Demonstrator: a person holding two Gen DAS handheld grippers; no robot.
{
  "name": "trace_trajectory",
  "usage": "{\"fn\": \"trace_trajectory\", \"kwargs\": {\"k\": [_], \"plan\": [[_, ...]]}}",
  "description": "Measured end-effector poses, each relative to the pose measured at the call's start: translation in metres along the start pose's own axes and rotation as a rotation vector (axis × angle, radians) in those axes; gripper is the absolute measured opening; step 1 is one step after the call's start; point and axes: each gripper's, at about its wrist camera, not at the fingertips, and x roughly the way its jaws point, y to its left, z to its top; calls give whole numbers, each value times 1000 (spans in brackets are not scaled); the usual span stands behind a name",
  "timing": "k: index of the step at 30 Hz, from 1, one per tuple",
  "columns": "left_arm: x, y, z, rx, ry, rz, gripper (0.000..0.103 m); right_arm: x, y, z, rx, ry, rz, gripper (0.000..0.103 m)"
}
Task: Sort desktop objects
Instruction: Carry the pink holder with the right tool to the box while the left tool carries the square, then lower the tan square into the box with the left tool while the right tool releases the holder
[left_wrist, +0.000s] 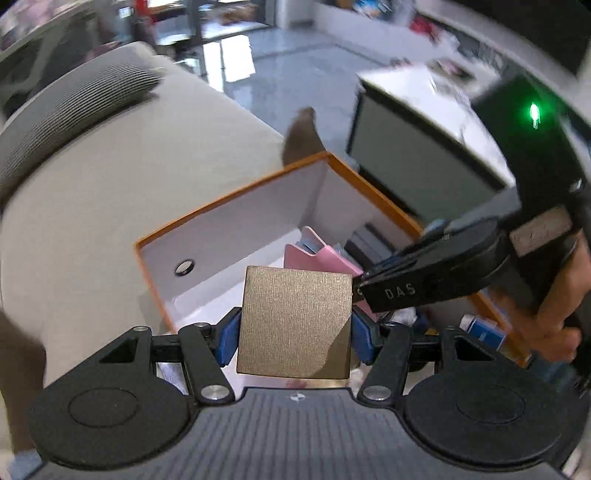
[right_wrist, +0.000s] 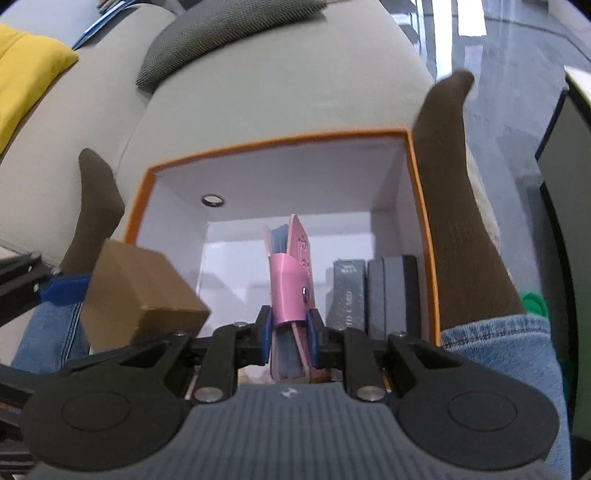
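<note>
My left gripper (left_wrist: 295, 334) is shut on a gold square box (left_wrist: 295, 325), held above the near edge of an orange-rimmed white storage box (left_wrist: 236, 192). My right gripper (right_wrist: 290, 338) is shut on a pink wallet-like case (right_wrist: 291, 280) with blue-grey inserts, held upright over the same storage box (right_wrist: 277, 142). The gold box also shows at the left in the right wrist view (right_wrist: 140, 291), held by the left gripper's blue pads (right_wrist: 64, 290). The right gripper's body (left_wrist: 436, 273) reaches in from the right in the left wrist view, with the pink case (left_wrist: 325, 258) at its tip.
Dark grey boxes (right_wrist: 373, 291) stand against the storage box's right inner wall. A metal eyelet (right_wrist: 213, 200) sits in its far wall. A grey sofa (right_wrist: 258, 92) with a grey cushion (right_wrist: 221, 33) lies behind. The person's dark-socked feet (right_wrist: 458, 206) flank the box. A dark monitor-like panel (left_wrist: 417, 162) stands right.
</note>
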Motion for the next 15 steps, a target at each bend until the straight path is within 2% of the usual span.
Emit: {"fn": "trace_trajectory", "kwargs": {"k": [7, 15], "plan": [[44, -17, 2, 247, 124, 13, 70, 16, -15, -2, 59, 2, 8, 21], [86, -27, 9, 433, 221, 3, 70, 16, -15, -1, 81, 3, 18, 22]]}}
